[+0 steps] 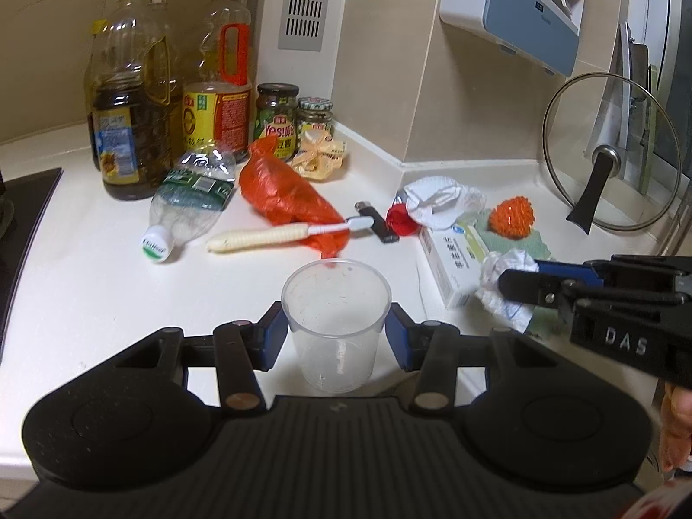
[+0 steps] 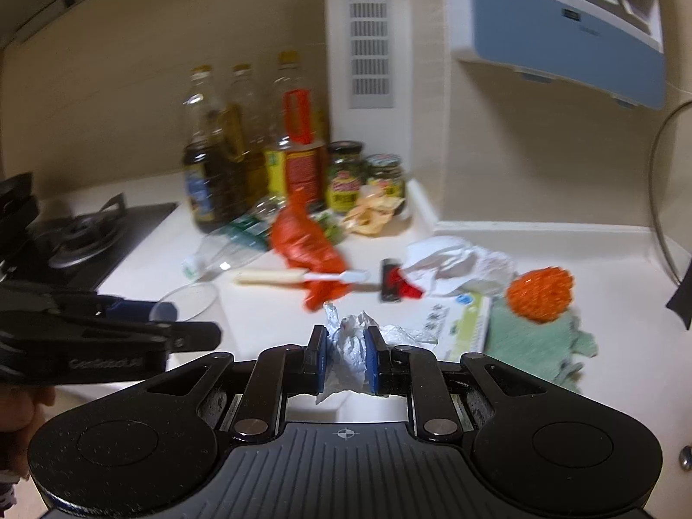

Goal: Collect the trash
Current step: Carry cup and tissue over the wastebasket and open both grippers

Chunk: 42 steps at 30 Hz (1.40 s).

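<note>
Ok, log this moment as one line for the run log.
left gripper: shut on clear plastic cup | right gripper: shut on crumpled white tissue | both above white countertop

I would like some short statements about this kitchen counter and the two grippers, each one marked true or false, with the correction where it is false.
1. The left gripper holds a clear plastic cup. True.
2. The right gripper is open with nothing in it. False: it is shut on a crumpled white tissue.
3. The clear plastic water bottle with a green label stands upright. False: it lies on its side.
4. A white toothbrush with a cream handle lies against the orange plastic bag. True.
5. The glass pot lid lies flat on the counter. False: it leans upright by the wall.
</note>
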{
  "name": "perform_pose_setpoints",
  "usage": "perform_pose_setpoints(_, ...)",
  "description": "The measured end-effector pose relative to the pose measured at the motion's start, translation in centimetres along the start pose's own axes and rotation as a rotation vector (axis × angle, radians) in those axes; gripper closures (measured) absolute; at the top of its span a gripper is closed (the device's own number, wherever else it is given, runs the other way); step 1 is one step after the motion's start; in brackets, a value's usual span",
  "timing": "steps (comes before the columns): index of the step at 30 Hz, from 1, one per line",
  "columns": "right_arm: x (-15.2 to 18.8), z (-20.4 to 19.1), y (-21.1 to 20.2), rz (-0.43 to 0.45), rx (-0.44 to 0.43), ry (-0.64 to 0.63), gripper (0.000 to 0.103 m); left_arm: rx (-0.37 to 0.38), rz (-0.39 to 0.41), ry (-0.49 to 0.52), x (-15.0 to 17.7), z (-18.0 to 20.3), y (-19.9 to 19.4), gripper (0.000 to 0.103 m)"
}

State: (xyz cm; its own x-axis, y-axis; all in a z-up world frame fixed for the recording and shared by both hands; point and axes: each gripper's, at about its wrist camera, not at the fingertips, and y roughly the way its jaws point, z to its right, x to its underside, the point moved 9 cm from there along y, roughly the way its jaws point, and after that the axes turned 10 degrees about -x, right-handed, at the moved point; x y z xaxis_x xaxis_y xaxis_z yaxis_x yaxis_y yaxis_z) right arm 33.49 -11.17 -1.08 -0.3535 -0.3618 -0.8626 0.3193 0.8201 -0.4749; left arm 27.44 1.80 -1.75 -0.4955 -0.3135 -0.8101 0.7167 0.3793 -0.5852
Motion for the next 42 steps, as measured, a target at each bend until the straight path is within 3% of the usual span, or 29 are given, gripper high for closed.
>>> perform_pose_setpoints(17,7.2,-5.6,1.3,-0.156,-0.088,-0.071,0.084,-0.01,-0.102,0.004,7.1,-2.8,-2.8,0.058)
perform_pose_setpoints(30,13.3,-7.8,3.5,-0.313,-0.157,-0.121,0.084,-0.039,-0.212,0.009,12.1,-4.6,-1.7,0.058)
perform_pose_setpoints(42,19.1,-8.0,6.1,-0.443,-0.152,-0.18,0.084,-0.054,-0.318,0.01,17.0,-5.3,0.5,0.058)
